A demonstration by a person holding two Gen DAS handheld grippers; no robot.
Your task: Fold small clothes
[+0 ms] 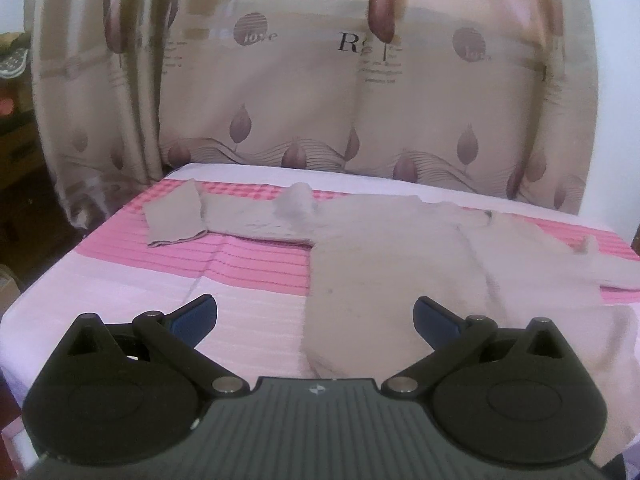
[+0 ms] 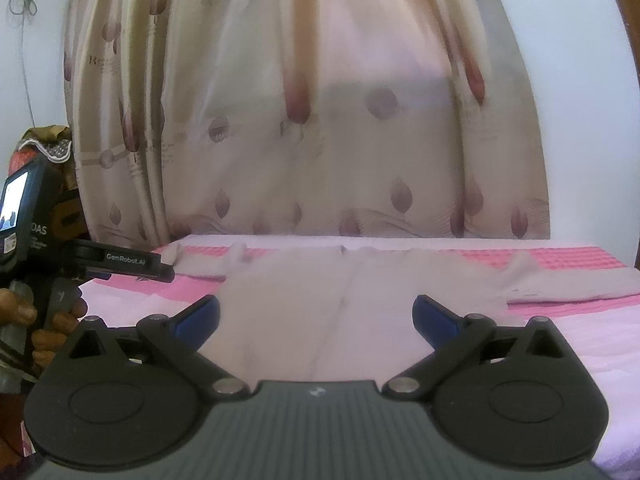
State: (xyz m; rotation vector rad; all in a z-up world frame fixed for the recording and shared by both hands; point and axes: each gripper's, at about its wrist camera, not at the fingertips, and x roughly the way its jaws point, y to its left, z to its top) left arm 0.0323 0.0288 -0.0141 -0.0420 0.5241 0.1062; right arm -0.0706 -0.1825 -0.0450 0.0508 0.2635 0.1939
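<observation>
A beige long-sleeved top (image 1: 384, 248) lies spread flat on the bed, body toward me, its left sleeve (image 1: 180, 218) stretched out left with the cuff folded. It also shows in the right wrist view (image 2: 320, 300), with the right sleeve (image 2: 568, 280) out to the right. My left gripper (image 1: 316, 316) is open and empty, hovering over the top's near left hem. My right gripper (image 2: 316, 316) is open and empty above the hem's middle. The left gripper (image 2: 132, 266) shows at the right view's left edge, held by a hand.
The bed has a pink and white striped sheet (image 1: 132, 280). A beige curtain with leaf prints (image 1: 300, 92) hangs right behind the bed's far edge. Dark furniture (image 1: 16, 152) stands to the left of the bed.
</observation>
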